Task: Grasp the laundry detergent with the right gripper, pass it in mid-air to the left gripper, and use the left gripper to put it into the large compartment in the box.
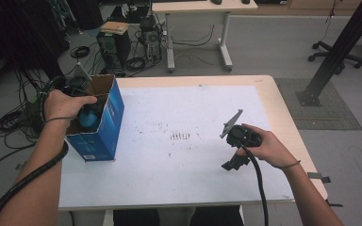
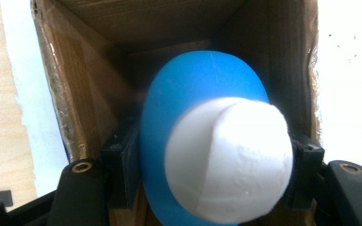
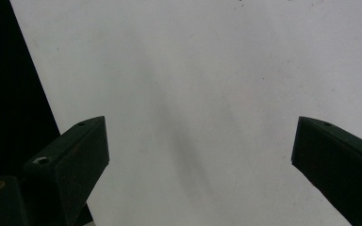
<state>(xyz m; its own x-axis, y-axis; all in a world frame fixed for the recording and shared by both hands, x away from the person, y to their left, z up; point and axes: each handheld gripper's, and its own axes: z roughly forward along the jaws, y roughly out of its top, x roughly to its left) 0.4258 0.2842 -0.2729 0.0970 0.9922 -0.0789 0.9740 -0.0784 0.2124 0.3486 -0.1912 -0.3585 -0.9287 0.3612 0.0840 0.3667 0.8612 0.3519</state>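
Note:
A blue cardboard box (image 1: 104, 123) stands open-topped at the table's left edge, its brown inside (image 2: 179, 28) seen in the left gripper view. My left gripper (image 1: 82, 113) reaches into the box mouth, shut on a blue and white rounded object (image 2: 212, 141), which also shows as a blue patch (image 1: 90, 117) in the high view. At the right of the white mat (image 1: 188, 108) my right gripper (image 1: 233, 162) hangs just above the surface, jaws pointing down. Its jaws stand wide open over bare mat (image 3: 202, 117), nothing between them.
Small dark marks (image 1: 180, 136) dot the middle of the mat. The wooden table rim (image 1: 287, 122) runs along the right. Beyond the table are a desk (image 1: 198, 19), computer towers (image 1: 114, 47), cables on the floor and a black post (image 1: 339, 47).

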